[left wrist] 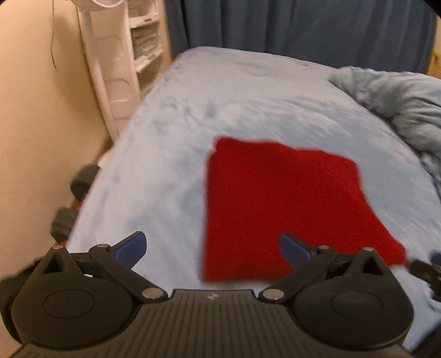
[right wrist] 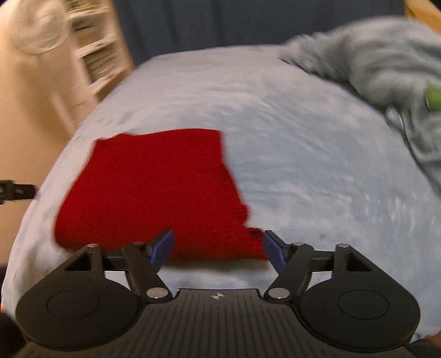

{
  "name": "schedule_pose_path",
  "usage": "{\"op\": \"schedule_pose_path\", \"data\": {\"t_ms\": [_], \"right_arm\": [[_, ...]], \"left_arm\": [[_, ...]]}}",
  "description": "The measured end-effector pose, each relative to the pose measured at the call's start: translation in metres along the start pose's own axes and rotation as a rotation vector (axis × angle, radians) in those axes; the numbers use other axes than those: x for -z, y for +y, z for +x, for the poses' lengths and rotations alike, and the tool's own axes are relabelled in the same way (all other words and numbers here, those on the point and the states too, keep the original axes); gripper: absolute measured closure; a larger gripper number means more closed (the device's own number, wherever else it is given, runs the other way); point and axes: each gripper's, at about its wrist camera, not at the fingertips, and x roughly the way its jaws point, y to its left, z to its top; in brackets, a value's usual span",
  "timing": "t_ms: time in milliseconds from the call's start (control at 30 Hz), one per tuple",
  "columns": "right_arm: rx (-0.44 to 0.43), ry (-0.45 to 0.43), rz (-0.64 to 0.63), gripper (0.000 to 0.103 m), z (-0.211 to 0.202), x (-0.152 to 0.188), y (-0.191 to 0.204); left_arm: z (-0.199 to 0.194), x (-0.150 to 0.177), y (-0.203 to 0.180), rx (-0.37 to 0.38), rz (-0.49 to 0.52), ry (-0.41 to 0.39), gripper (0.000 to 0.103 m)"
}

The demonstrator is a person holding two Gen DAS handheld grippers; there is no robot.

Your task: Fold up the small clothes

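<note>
On the pale blue bed cover [left wrist: 248,91], as seen from the left wrist view, we find the red garment [left wrist: 275,209] lying flat, folded into a rough rectangle. The left gripper [left wrist: 213,249] hangs above the cover with its jaws spread wide and nothing between them; one blue fingertip [left wrist: 132,247] stands over bare cover, the other over the garment's near edge, neither pressing on cloth. A rumpled grey-blue blanket [left wrist: 399,99] lies at the far right of the bed, a white shelf unit [left wrist: 143,41] stands by the beige wall, and dark blue curtains [left wrist: 303,24] close the background. At the right edge we glimpse part of the other tool.

In the right wrist view, much blurred, we see the same red garment [right wrist: 160,190] left of centre on the cover [right wrist: 317,170]. The right gripper [right wrist: 217,249] has its jaws released, empty, framing the garment's near right corner without touching it. The blanket [right wrist: 372,63] lies heaped at the upper right.
</note>
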Motion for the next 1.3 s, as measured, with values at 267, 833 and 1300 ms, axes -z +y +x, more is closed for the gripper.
{"op": "schedule_pose_path", "data": {"t_ms": [267,833,1300], "right_arm": [[0.004,0.024,0.057,0.024,-0.049,0.03,0.019],[0.017,-0.042,-0.006,0.024,-0.085,0.038,0.04],[0.022,-0.037,-0.012,0.025,-0.085,0.037,0.042]], "left_arm": [[-0.057,0.067,-0.04,-0.003,0.046,0.014,0.0],[-0.1,0.08,-0.047,-0.052,0.062,-0.027,0.0],[-0.102,0.079,-0.051,-0.047,0.076,-0.02,0.0]]}}
